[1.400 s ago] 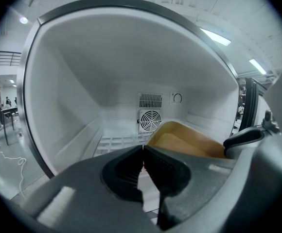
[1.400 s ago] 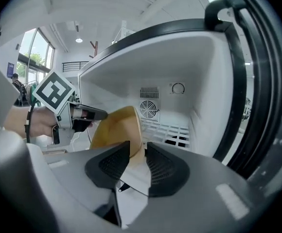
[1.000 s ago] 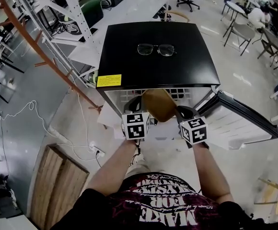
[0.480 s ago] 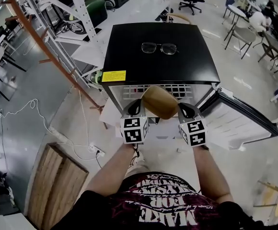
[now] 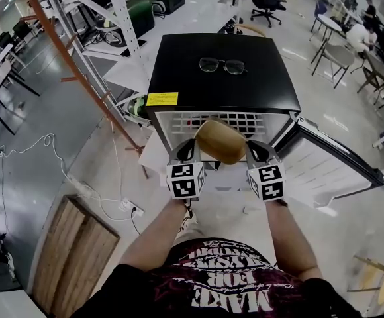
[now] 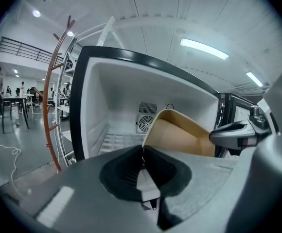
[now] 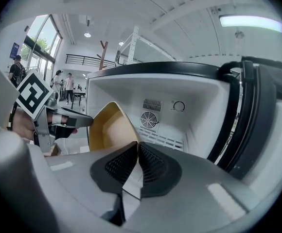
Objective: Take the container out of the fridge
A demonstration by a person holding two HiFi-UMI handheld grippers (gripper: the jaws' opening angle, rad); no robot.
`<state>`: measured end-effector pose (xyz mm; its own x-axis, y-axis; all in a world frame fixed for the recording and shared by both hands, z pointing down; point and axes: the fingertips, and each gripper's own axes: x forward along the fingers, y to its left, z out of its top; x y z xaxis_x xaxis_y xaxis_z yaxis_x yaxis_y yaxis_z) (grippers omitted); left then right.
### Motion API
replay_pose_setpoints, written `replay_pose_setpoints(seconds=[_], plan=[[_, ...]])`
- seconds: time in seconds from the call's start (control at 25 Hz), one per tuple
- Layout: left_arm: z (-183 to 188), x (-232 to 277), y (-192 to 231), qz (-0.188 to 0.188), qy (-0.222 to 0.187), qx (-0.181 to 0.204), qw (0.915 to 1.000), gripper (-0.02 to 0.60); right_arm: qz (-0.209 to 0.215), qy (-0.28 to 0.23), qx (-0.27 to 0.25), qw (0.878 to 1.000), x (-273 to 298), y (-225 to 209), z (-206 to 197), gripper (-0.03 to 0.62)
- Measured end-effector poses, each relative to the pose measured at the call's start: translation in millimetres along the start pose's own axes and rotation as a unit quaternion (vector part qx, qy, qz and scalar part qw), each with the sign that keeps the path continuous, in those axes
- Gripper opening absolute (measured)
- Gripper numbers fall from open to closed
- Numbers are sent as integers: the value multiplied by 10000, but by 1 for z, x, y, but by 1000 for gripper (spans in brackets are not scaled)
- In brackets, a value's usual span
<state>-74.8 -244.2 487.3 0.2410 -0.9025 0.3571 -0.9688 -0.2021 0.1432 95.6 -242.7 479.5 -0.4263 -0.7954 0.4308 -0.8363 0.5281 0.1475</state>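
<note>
Here the tan container [image 5: 220,142] hangs in front of the fridge [image 5: 222,78], at the mouth of its open compartment, carried between both grippers. The left gripper [image 5: 187,150] has its jaws closed on the container's left rim; in the left gripper view the thin edge runs straight into the seam where the two pads meet. The right gripper [image 5: 257,152] pinches the opposite rim the same way, jaws pressed together on the wall of the container. The container appears to sit just outside the fridge's front edge rather than inside it, though the steep head view makes that hard to judge. It is tilted, its open side turned up and toward the fridge.

The fridge's door [image 5: 328,167] stands swung open to the fridge's right. On the fridge's black top lie a pair of glasses [image 5: 222,65], near the middle, and a yellow label [image 5: 162,99] at its front left corner. Inside, on the fridge's back wall, a round fan grille [image 7: 149,120] shows.
</note>
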Motion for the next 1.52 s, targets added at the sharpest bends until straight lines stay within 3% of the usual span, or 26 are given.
replay_pose_setpoints(seconds=[0.36,0.64,0.96,1.52], plan=[[-4,-4,-7,-17,87,-65,9999,51,20,-114,-68,9999,-14,-3,6,44],[4,-16,-19,-107,-15,91,9999,12,9,-251,-177,9995,-27,-3,13,44],[38,-45,-32,-25,-469,482,9977,12,37,-595,-174,9981,-52,-4,39,44],[81,-98,-48,79,-1071,687,9918,12,129,-1181,-358,9923,-100,3,80,44]])
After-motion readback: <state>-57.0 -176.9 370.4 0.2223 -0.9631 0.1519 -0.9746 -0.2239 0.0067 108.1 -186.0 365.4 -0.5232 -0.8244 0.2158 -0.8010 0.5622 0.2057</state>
